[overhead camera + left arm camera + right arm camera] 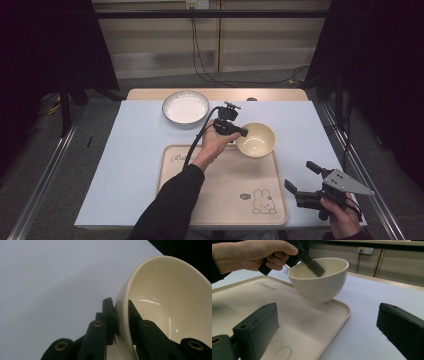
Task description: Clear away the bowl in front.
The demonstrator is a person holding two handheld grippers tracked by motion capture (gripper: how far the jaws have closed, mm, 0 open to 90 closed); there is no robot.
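The fingers (108,315) of the left gripper (239,131) are pinching the rim of the cream bowl (256,139), one finger outside the wall and one inside, as the left gripper view shows from close up. In the right gripper view the inner finger lies slanted down across the bowl's mouth, and the bowl (319,280) hangs tilted, lifted clear, its base just above the far corner of the tray (294,315). The person's left hand (216,142) wraps the handle near the middle of the high view, with a dark sleeve running down to the bottom edge and a black cable looping back from the gripper.

In the high view the bowl sits a little right of centre, over the upper right corner of the beige tray (200,200), which carries a script word at its upper left and a rabbit drawing at its lower right. The tray lies on the pale worktop (135,150) in the lower middle of the frame. A white plate (185,107) with a dark rim stands above the tray, left of centre, well apart from the bowl.

At the lower right, the right gripper (302,178) has its fingers spread wide with nothing between them, held by the right hand (341,215) just off the tray's right edge, a grey three-cornered plate on top
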